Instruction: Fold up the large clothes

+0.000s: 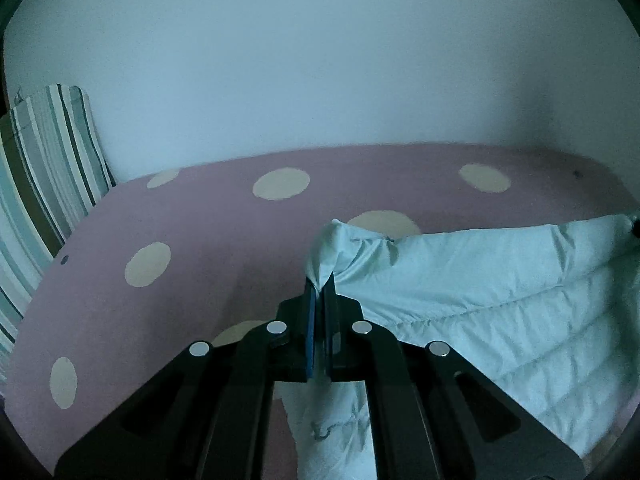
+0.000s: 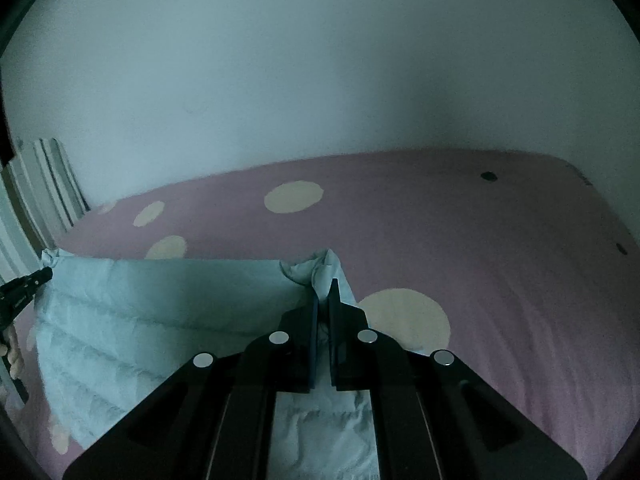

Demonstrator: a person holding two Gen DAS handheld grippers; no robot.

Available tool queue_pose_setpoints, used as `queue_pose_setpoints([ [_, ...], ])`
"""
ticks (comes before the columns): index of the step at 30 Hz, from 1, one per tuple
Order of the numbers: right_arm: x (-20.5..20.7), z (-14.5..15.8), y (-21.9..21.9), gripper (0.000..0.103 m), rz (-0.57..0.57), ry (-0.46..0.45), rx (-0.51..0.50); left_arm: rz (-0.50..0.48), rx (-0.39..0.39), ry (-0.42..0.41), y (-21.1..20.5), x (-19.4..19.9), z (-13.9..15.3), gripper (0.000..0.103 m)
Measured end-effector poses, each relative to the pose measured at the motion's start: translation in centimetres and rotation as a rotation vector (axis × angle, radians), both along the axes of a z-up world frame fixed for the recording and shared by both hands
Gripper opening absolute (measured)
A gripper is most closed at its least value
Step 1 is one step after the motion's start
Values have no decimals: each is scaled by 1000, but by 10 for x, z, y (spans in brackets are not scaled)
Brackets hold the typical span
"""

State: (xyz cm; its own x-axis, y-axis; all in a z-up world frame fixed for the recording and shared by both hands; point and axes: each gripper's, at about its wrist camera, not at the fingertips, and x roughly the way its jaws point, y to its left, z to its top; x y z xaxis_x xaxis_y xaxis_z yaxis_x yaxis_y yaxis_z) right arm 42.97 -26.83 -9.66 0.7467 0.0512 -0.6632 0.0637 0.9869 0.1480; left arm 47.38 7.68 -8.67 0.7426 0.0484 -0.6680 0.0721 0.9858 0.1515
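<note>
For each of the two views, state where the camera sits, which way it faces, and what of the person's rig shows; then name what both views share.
Left wrist view: sits on the left gripper, looking along its fingers, down across the pink dotted bed toward the wall; its fingers are shut on a corner of the pale quilted garment.
Right wrist view: sits on the right gripper, facing the same way; fingers shut on the garment's other corner; the left gripper's tip shows at the left edge.
Shared: the bed, wall, garment and striped pillow.
</note>
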Motion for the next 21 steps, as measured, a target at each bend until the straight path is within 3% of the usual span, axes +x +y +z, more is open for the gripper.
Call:
queue_pose_setpoints([
  [6, 44, -52, 1, 4, -12, 120, -22, 64, 35, 119, 1, 41, -62, 3],
  [11, 62, -89, -6, 4, -37, 202, -19, 97, 42, 189, 7, 52, -103, 3],
  [15, 66, -106, -12, 4, -47, 227, 13, 104, 34, 203, 10, 54, -119, 3],
  [21, 69, -111, -6, 4, -47, 220, -37, 105, 47, 198, 7, 50, -121, 3],
])
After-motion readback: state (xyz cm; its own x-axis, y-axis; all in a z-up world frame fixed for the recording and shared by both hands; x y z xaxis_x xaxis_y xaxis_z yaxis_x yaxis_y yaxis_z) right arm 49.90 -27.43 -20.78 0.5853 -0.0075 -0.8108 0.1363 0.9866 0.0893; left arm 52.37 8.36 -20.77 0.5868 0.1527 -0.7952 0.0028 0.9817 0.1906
